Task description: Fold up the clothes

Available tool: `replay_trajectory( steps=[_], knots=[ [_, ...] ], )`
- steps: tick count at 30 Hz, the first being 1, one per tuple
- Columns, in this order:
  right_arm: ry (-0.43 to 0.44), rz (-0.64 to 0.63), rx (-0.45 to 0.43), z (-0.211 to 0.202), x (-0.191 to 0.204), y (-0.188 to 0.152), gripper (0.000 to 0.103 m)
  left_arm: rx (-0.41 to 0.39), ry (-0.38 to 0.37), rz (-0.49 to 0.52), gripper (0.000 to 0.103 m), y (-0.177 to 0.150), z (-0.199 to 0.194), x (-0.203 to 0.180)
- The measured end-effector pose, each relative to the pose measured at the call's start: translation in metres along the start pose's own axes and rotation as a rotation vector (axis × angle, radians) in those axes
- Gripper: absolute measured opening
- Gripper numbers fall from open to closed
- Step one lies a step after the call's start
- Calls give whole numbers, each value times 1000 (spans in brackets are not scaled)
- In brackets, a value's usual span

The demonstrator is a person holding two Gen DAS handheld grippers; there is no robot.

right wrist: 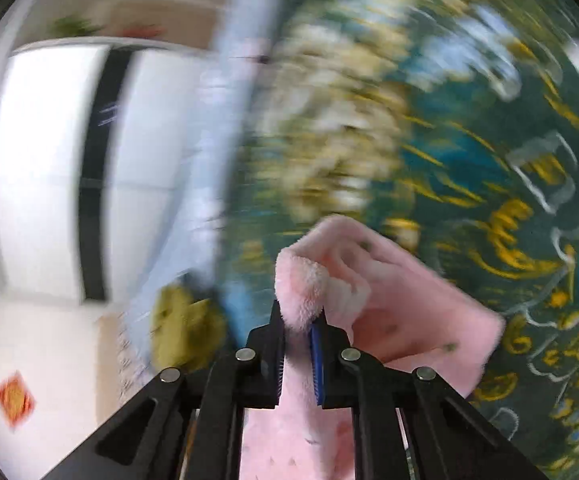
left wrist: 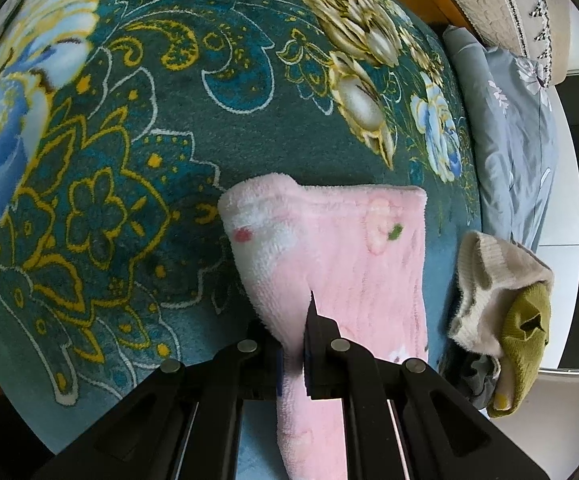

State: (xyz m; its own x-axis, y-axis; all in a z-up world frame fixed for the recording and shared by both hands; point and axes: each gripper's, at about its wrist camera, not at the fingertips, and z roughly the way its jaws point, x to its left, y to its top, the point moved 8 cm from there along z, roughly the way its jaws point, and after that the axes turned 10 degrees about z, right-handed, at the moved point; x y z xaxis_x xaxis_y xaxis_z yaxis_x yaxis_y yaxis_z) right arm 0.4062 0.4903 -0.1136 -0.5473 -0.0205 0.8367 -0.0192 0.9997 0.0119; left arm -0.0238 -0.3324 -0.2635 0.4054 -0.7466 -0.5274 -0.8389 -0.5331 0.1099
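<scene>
Two grippers, left gripper and right gripper, each clamped on pink towel (fleecy), over floral blanket.

Motion blur smeared the right wrist view: the patterned blanket and an olive garment at lower left lost detail. The pink towel ran off the bottom edge.

Fluffy pink terry garment on a plush blanket (matt, printed)
</scene>
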Motion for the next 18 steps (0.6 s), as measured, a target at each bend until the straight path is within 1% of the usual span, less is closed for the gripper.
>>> replay_trajectory(
  steps=[1,2,4,5,6,8,10,11,12,14,15,18],
  knots=[
    [-40,-8,-9,-3,-9,1,12,0,1,3,7,0,0,0],
    [-102,5,6,1,-27,1,12,-1,0,2,7,-1,1,0],
    [-209,99,53,14,-74,2,12,-1,-3,-5,7,-2,2,2],
    [-225,132,67,18,-89,1,12,1,-4,-10,7,-3,4,3],
    [-223,148,62,19,-97,0,16,3,-6,-17,7,-3,4,4],
    [-234,148,49,18,-99,0,18,6,-8,-25,7,-3,3,4],
    [-268,115,49,15,-96,-1,33,7,-8,-18,7,-2,2,2],
    [-285,98,49,14,-94,-2,46,7,-8,-13,7,-2,1,1],
    [-311,82,53,12,-94,-3,55,8,-7,-9,7,-1,1,0],
    [-369,50,63,9,-95,-5,60,7,-8,-13,7,-2,2,0],
    [-392,56,84,11,-100,-7,61,7,-9,-21,7,-3,3,1],
    [-354,139,99,16,-112,-10,62,11,-13,-38,7,-5,5,4]
  ],
)
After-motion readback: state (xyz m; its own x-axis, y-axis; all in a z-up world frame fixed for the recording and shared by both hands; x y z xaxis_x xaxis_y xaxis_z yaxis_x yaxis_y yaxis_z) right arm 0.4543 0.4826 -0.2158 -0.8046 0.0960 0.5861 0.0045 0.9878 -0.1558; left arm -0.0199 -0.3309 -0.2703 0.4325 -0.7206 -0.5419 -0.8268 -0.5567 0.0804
